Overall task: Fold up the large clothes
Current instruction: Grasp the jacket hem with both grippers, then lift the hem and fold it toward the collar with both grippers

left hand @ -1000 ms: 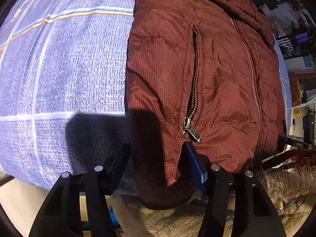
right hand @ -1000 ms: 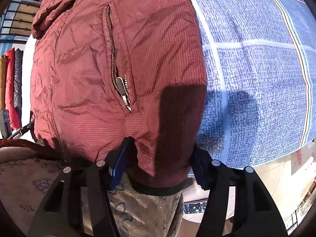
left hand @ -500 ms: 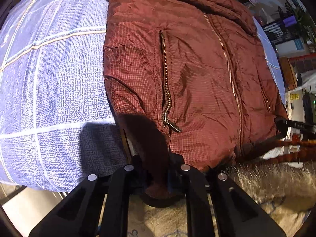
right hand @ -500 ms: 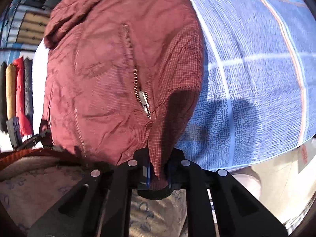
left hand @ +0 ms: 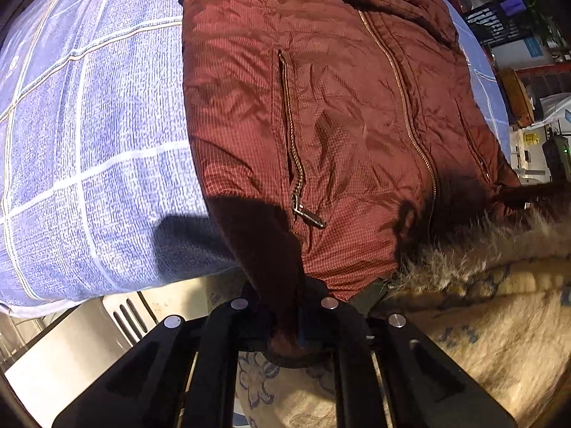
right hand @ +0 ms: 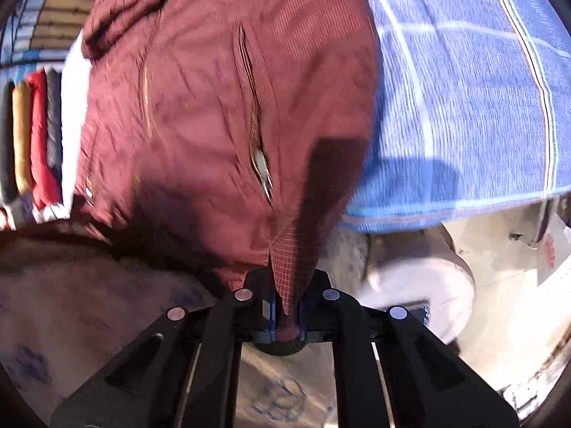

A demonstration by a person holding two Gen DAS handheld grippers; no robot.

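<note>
- My left gripper is clamped on the bottom hem of the maroon jacket, near one lower corner; the cloth bunches between the pads and rises into a ridge above them.
- My right gripper is likewise clenched on the hem, at the other lower corner; a pinch of gridded fabric stands up between its blue pads.
- From each grip the jacket spreads away, front side up, over the blue checked sheet. The front zip is done up, and a pocket zip lies close to each grip.
- Its far end, with the collar or hood, rests crumpled on the sheet.
- A fur-trimmed patterned cloth lies at the near edge, under the hem.
- By my judgement the fold is barely begun: both corners are secured, but no fold shows in the body.
- What remains, I think, is carrying the hem up towards the collar, laying it down square, then any further folds.
</note>
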